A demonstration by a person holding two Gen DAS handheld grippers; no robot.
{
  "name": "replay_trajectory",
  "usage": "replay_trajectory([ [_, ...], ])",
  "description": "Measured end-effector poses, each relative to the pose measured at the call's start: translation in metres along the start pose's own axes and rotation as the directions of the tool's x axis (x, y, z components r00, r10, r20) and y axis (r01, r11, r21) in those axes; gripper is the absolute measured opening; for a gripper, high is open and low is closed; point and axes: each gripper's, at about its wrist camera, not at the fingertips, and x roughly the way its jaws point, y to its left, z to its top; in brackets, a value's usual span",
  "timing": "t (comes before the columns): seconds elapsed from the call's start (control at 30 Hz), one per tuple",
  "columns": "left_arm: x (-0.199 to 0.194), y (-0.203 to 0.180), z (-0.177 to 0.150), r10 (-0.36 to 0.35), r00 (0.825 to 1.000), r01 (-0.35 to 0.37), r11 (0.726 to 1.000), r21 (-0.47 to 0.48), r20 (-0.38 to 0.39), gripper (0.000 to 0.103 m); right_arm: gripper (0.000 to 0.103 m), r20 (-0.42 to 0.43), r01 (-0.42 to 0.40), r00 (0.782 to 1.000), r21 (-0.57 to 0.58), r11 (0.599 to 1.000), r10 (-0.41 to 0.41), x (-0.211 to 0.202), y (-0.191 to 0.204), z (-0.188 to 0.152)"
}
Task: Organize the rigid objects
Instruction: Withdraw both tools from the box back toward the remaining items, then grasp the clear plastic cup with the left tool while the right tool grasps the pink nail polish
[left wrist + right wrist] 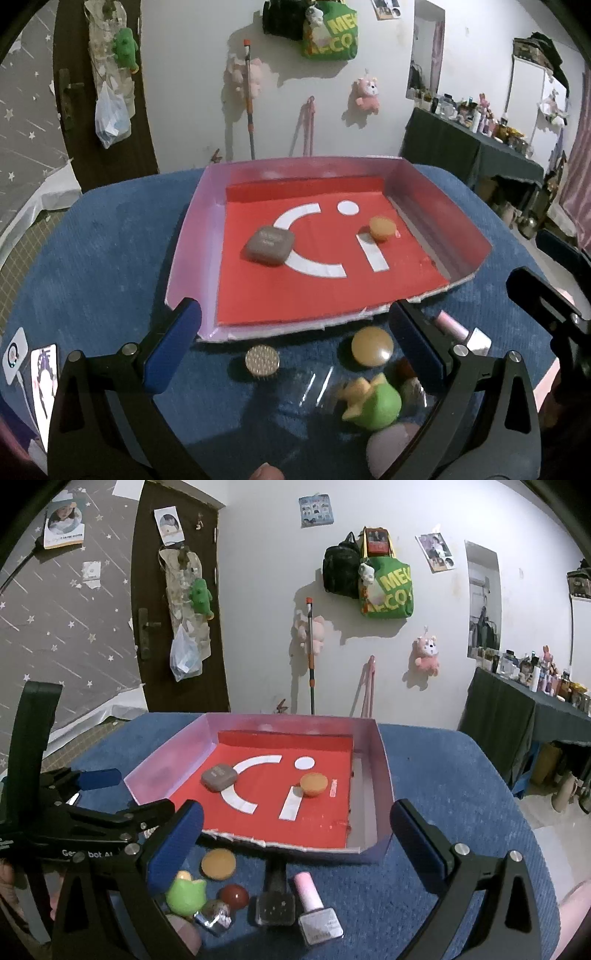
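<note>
Small rigid items, a grey rounded-square case (218, 777) and what looks like an orange round puff (313, 784), lie in the pink-walled red tray (380, 760); both the left gripper (295, 345) and the right gripper (297, 834) hover with jaws apart.

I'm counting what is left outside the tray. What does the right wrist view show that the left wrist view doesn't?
Right wrist only: a dark nail polish bottle and a red ball.
Left wrist only: a studded round disc and a phone.
Both: the tray holding the grey case and orange puck, the green toy, and the pink bottle.
</note>
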Motion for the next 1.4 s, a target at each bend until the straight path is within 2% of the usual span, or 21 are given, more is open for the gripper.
replay_trajectory([
  [0.73, 0.005, 0.0, -0.048, -0.009, 0.996, 0.007, 1.0, -0.017, -0.093, 0.103, 0.103, -0.106, 0.014, 0.994, 0.032, 0.999, -0.01, -0.001, -0.006, -0.05],
  [0.93, 0.01, 0.007, -0.055, 0.018, 0.993, -0.022, 0.999, -0.032, -0.113, 0.103, 0.103, -0.131, 0.023, 0.991, 0.042, 0.999, -0.017, 0.004, -0.011, -0.062],
  [1.1, 0.013, 0.012, -0.06, 0.033, 0.992, -0.037, 0.999, -0.033, -0.121, 0.103, 0.091, -0.158, 0.041, 0.987, 0.046, 0.998, -0.033, 0.012, -0.016, -0.073],
  [1.4, 0.019, 0.018, -0.062, 0.037, 0.991, -0.042, 0.998, -0.043, -0.126, 0.102, 0.077, -0.197, 0.081, 0.978, 0.046, 0.996, -0.07, 0.017, -0.03, -0.088],
])
